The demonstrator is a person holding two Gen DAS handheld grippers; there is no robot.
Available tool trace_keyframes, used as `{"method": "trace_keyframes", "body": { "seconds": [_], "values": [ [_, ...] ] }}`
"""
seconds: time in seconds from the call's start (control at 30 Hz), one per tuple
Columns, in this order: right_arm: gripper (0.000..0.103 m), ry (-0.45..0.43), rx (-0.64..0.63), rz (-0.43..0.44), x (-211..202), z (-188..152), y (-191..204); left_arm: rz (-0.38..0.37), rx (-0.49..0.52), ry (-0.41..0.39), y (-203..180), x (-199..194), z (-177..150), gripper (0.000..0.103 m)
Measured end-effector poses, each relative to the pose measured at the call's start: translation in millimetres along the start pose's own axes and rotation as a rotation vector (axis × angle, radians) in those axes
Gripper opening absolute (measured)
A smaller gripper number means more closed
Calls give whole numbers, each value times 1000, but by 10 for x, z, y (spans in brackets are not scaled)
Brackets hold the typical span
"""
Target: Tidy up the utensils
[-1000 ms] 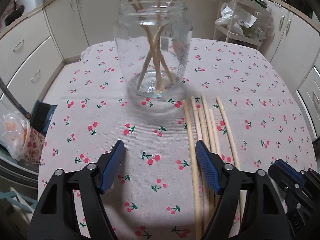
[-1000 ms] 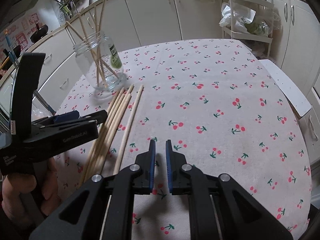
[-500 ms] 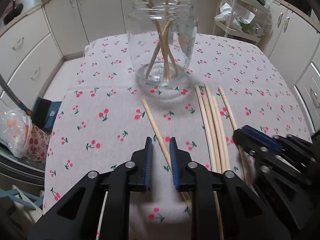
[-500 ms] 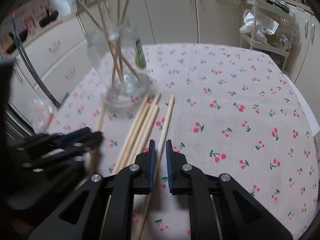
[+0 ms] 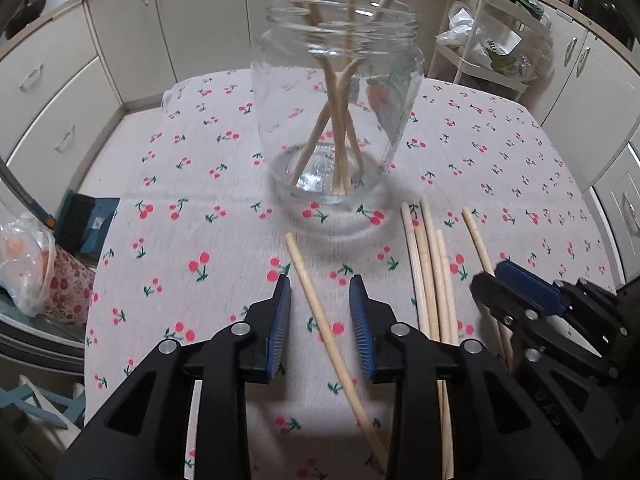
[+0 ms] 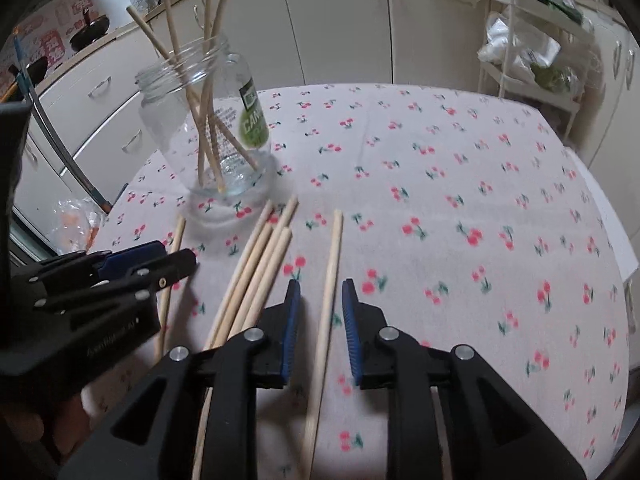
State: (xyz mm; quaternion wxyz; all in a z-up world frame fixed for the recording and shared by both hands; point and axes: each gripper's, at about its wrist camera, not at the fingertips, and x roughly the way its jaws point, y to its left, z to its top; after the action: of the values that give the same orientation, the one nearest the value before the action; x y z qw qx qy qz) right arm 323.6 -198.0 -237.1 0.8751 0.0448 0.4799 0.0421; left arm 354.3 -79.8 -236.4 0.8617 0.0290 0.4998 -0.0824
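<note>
A clear glass jar [image 5: 338,120] holding several wooden sticks stands on the cherry-print tablecloth [image 5: 200,168]; it also shows in the right wrist view [image 6: 208,132]. My left gripper [image 5: 320,312] is open, its jaws either side of a lone stick [image 5: 320,320] lying on the cloth. My right gripper [image 6: 318,308] is open around another lone stick [image 6: 330,292]. A bundle of several sticks [image 6: 260,272] lies between the two grippers, also seen in the left wrist view [image 5: 430,272].
White cabinets [image 5: 132,32] run behind the table. A wire rack with bags [image 5: 492,52] stands at the back right. A plastic bag [image 5: 24,260] and a dark box [image 5: 86,220] sit off the table's left edge.
Both grippers have opened from shut. The left had dragged one stick away from the bundle; both now sit closer to the jar, each straddling a stick.
</note>
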Motion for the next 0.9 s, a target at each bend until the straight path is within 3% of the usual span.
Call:
{"method": "trace_keyframes", "body": {
  "seconds": [0.03,0.07,0.17,0.33,0.43,0.53,0.57,0.63,0.67,0.7,0.8,0.9],
  "values": [
    [11,0,-8,-8,10,10,1,-15,3,-4,-9,9,5,14],
    [7,4,-7,-4,10,15,-19,-19,8,-5,-20,16,15,7],
    [6,20,-4,2,-38,-6,-60,-71,23,-7,-28,-1,-7,6],
    [7,47,-19,-5,-34,11,-71,-107,43,16,32,-14,-27,7],
    [17,48,-34,-8,16,63,-30,-103,32,30,57,2,8,10],
    [15,44,-59,-31,38,72,32,-90,39,26,43,26,44,22],
    [8,43,-57,-29,39,70,22,-77,50,24,12,32,50,22],
    [6,45,-30,-5,35,67,-19,-47,82,17,-57,40,51,21],
    [6,50,-4,14,26,66,-61,-52,82,19,-59,37,52,10],
    [6,56,23,32,18,65,-96,-75,74,30,-50,35,53,6],
    [6,57,154,143,-55,33,-258,-95,50,16,-6,-69,37,5],
    [6,-27,289,261,-291,15,-401,-143,21,-63,58,-365,24,5]
  ]
}}
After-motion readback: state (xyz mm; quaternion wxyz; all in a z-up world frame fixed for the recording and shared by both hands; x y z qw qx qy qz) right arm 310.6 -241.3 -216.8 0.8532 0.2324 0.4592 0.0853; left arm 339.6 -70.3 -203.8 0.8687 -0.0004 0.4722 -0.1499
